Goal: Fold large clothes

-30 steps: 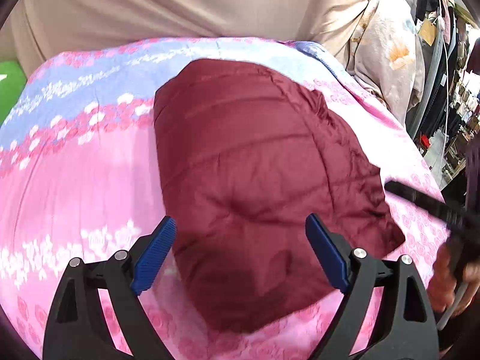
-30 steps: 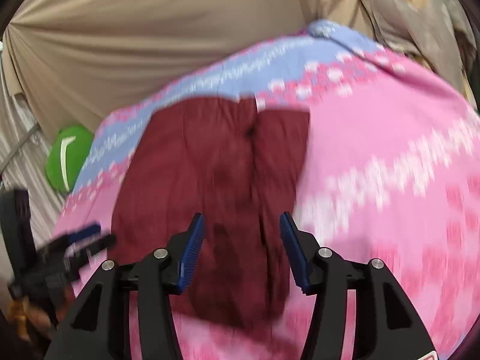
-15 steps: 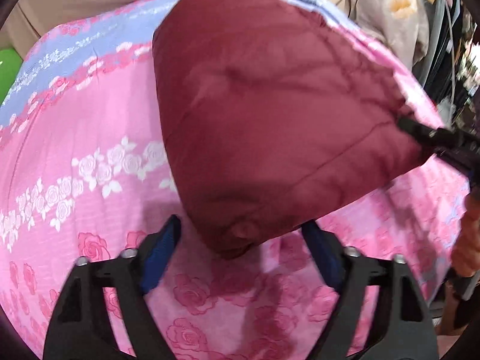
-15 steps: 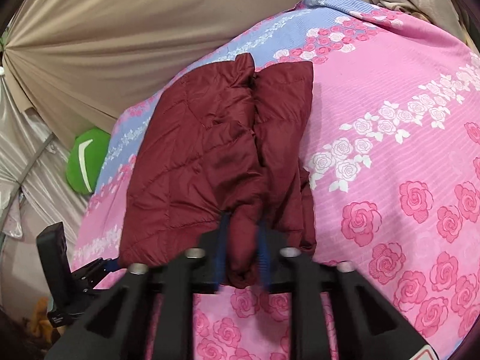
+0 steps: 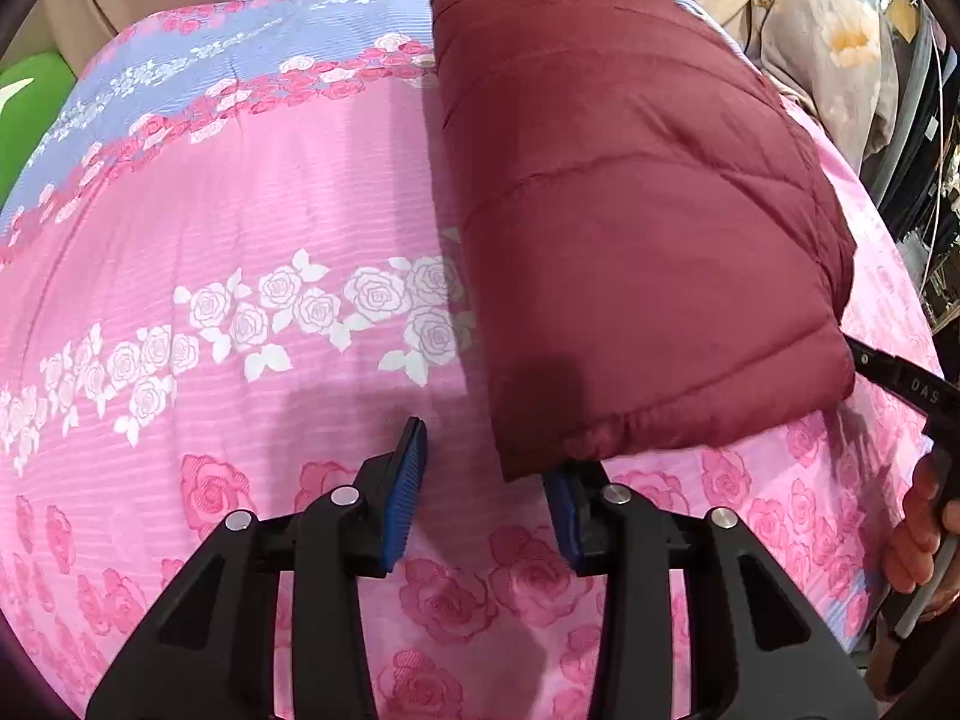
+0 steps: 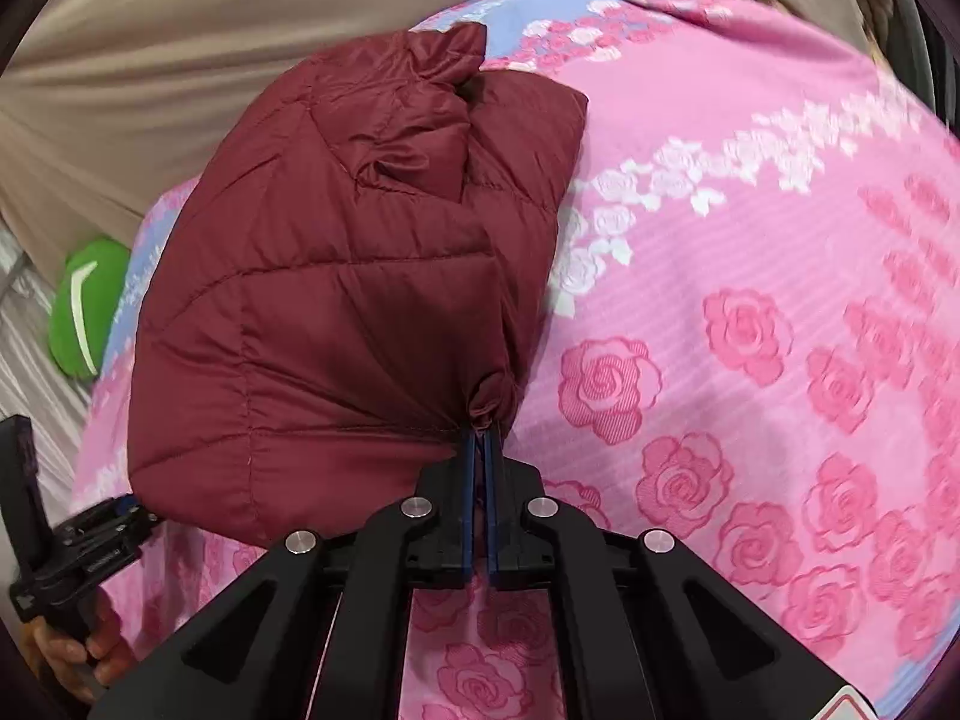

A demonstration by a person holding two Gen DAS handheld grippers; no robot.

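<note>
2 grippers work a folded maroon puffer jacket (image 5: 630, 228) that lies on a pink rose-print bedsheet (image 5: 240, 228). In the left wrist view the jacket fills the 1 to 3 o'clock part of the frame, a thick quilted bundle with its gathered hem at its near edge. The left gripper (image 5: 486, 492) sits at 6 o'clock with its jaws apart: the left blue pad (image 5: 405, 498) stands clear over the sheet, while the right pad (image 5: 564, 510) is partly hidden under the jacket's near corner. No cloth lies between the 2 pads. At 4 o'clock in this view the right gripper's black body (image 5: 900, 381) reaches the jacket's far corner, with the person's right hand (image 5: 918, 540) behind it.

In the right wrist view the jacket (image 6: 336, 300) spreads from the centre toward 9 o'clock, its top layers bunched and creased near 12 o'clock. The right gripper (image 6: 479, 468) has its jaws pressed together on a small pinched knot of maroon fabric at the jacket's near right corner, and creases fan out from that pinch. The left gripper (image 6: 90, 546) shows at 8 o'clock beside the jacket's lower left edge, held by the left hand (image 6: 72, 654).

A green object with a white mark (image 6: 87, 306) lies at 9 o'clock, off the sheet's edge, and a beige curtain (image 6: 180, 60) hangs behind the bed.
</note>
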